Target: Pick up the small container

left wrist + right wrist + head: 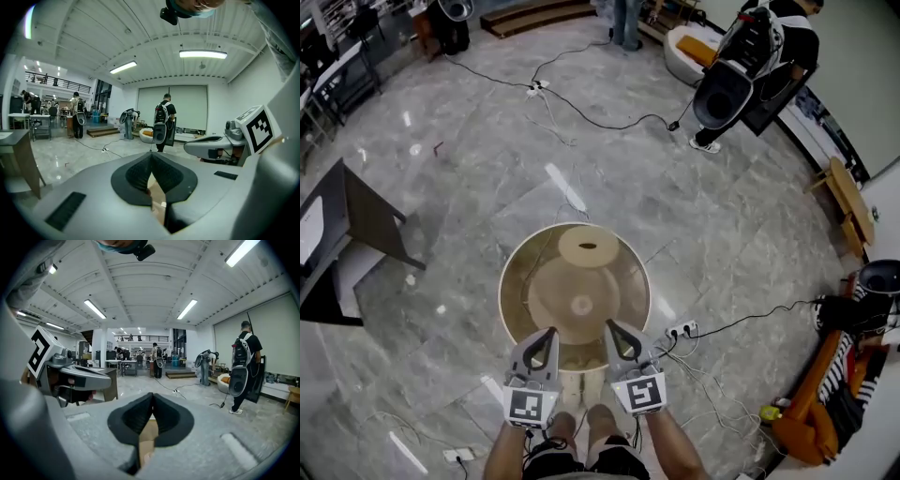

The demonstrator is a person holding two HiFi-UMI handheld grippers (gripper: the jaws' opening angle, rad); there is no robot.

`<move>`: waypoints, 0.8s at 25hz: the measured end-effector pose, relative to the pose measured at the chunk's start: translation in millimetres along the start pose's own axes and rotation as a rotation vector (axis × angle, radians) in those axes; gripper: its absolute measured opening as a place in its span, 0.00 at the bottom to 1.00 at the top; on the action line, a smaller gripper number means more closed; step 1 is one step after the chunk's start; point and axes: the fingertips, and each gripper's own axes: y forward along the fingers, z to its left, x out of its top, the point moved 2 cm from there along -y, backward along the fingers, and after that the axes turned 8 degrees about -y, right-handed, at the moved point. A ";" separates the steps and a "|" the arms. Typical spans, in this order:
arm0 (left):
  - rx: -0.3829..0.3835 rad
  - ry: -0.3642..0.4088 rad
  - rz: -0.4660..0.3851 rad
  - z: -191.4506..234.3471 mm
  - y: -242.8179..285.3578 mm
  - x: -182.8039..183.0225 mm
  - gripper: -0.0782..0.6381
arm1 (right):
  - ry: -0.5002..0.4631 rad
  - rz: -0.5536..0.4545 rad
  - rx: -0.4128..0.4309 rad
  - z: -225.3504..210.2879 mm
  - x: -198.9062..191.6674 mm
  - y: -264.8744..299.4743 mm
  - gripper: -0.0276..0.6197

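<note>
My L gripper (549, 334) & R gripper (612, 328), both shut and empty, are at near edge of table (512, 281); small container (587, 246) lies straight ahead by far edge, approx. equally near both.

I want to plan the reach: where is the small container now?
In the head view, the small container sits on the round table near its far rim, centred, across the table from the left gripper and the right gripper.
</note>
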 end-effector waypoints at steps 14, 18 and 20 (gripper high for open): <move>0.075 -0.115 0.090 52.6 74.5 -125.6 0.13 | 0.024 0.086 0.101 13.7 -145.5 91.9 0.04; 0.090 -0.143 0.105 63.5 94.5 -160.8 0.13 | 0.030 0.100 0.121 16.3 -185.0 111.1 0.04; 0.091 -0.147 0.111 68.3 102.6 -178.3 0.13 | 0.027 0.108 0.133 18.8 -202.9 119.3 0.04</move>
